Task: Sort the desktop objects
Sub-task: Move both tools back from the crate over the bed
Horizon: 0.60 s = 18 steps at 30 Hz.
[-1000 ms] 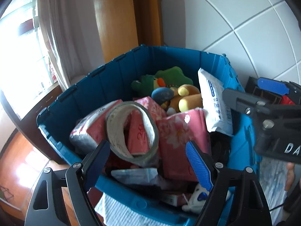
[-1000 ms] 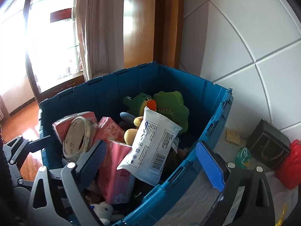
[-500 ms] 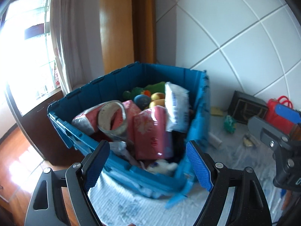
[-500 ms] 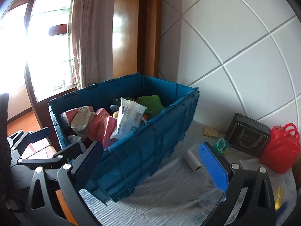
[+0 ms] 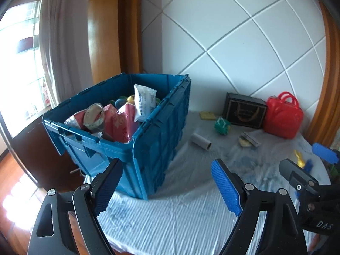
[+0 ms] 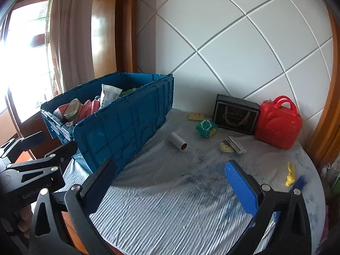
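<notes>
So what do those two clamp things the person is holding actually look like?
Both are alike. The left gripper has a black skeletal frame with triangular cut-outs and silver screw heads, and two flat fingers faced with ribbed blue pads. The right gripper has the same build. White lettering marks each body; only part of it is readable. No cables or sleeves show.

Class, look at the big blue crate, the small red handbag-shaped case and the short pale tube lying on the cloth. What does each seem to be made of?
Big blue crate: looks like rigid moulded plastic, matt, with ribbed panels.
Small red handbag-shaped case: probably hard plastic, glossy, with highlights on its curves.
Short pale tube: likely cardboard, dull, with a brown hollow end.
</notes>
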Tool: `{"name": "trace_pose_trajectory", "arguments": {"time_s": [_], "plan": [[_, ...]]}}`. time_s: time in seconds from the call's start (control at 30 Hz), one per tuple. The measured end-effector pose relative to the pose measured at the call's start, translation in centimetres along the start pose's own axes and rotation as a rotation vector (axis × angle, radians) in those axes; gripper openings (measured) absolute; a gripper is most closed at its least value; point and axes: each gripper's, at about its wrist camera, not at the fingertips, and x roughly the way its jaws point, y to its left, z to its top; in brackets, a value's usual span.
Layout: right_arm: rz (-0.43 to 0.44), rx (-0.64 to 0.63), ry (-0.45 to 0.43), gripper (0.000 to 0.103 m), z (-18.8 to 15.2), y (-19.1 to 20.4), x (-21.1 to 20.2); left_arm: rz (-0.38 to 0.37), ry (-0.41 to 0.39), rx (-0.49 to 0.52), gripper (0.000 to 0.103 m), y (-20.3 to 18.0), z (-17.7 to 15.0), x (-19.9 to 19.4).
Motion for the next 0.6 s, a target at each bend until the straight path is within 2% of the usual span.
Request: {"name": "trace_pose_trajectory", "arguments": {"time_s": [0.1, 0.33, 0.5, 0.6], "plan": [[-0.03, 0.024, -0.02, 0.103, -0.9, 0.7, -2.1, -0.035, -0.022, 0.027, 0.086, 0.6, -0.3, -1.7], [-0.096, 0.06, -0.007, 0.103, -3.1, 3.3, -5.8, -0.077, -0.047, 0.079, 0.086, 2.2, -1.6, -5.3], [-0.137, 0.085, 0.002, 0.103, -4.5, 4.9, -7.7, -0.115, -0.023, 0.102, 0.086, 3.2, -2.9, -6.4], [-0.144, 0.089, -0.001, 0.103, -5.0, 5.7, -8.6, -0.112, -0.027, 0.101, 0.086, 3.8, -3.4, -6.9]]}}
